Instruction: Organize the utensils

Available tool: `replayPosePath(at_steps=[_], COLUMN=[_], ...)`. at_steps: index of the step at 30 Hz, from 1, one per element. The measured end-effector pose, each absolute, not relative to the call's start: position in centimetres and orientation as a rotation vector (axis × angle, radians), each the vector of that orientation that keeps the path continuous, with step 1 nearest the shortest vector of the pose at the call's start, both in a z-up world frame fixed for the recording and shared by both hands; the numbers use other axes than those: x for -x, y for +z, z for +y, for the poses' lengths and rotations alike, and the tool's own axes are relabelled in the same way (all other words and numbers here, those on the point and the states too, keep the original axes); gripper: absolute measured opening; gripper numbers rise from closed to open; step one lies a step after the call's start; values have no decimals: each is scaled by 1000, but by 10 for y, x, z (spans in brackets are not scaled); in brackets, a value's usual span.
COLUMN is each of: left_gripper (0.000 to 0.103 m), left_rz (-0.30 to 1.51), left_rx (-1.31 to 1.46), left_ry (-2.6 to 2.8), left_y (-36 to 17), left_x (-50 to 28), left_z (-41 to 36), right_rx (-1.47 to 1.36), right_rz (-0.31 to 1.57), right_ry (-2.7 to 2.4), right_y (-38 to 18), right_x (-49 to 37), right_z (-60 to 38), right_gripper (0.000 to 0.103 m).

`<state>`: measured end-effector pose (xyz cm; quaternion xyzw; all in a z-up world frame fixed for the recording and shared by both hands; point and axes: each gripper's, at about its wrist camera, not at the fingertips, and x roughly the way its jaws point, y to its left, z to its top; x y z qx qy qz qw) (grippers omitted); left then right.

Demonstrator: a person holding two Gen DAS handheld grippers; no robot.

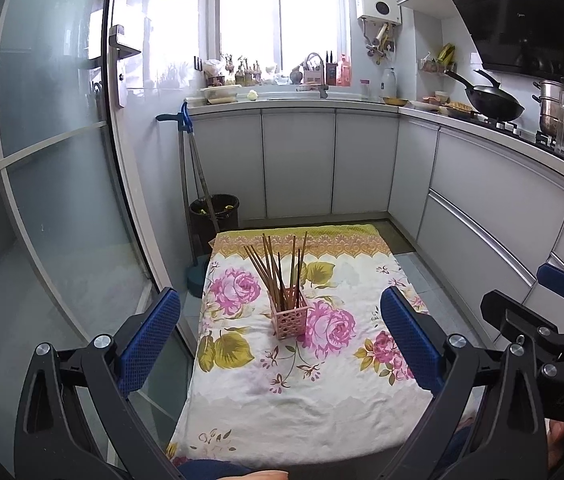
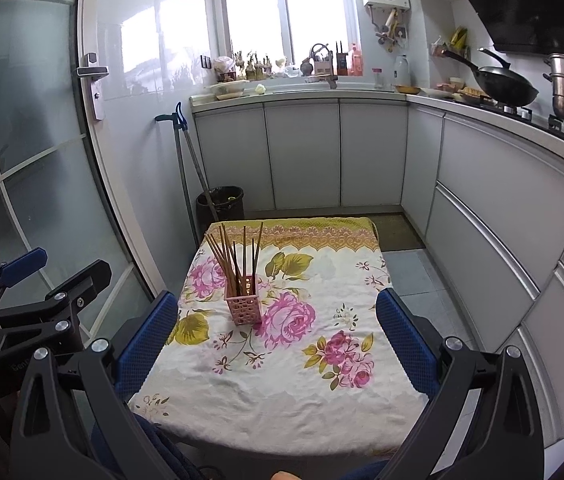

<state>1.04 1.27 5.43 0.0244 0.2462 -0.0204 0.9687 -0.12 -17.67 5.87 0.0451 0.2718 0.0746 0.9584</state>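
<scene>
A small pink perforated holder (image 1: 289, 317) (image 2: 242, 303) stands upright on a floral cloth over a low table (image 1: 290, 408) (image 2: 282, 392). Several brown chopsticks (image 1: 277, 268) (image 2: 233, 258) stand in it, fanned out and leaning left. My left gripper (image 1: 282, 340) is open and held back from the holder, nothing between its blue pads. My right gripper (image 2: 277, 340) is open too, equally far back and empty. In the left wrist view the right gripper (image 1: 554, 312) shows at the right edge. The left gripper (image 2: 37, 284) shows at the left edge of the right wrist view.
A glass sliding door (image 1: 41, 200) runs along the left. White cabinets (image 1: 298, 160) line the back and right, with a wok (image 1: 494, 104) and pots on the stove. A black bin (image 1: 214, 216) and a mop (image 1: 193, 168) stand behind the table's left corner.
</scene>
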Motion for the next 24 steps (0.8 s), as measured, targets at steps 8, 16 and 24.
replayPosePath(at_steps=[8,16,24], left_gripper=[96,96,96], left_rz=[498,495,493], left_rx=[-51,-54,-56], left_ry=[-40,-41,-44], left_y=[54,54,55], left_x=[-12,-13,-13], left_z=[13,14,13], right_rx=[-94,-99,-97], right_rz=[550,552,548], right_ry=[149,143,141], right_y=[58,56,57], right_x=[0,-2,0], right_z=[-179,-181,-181], right_gripper=[97,97,97])
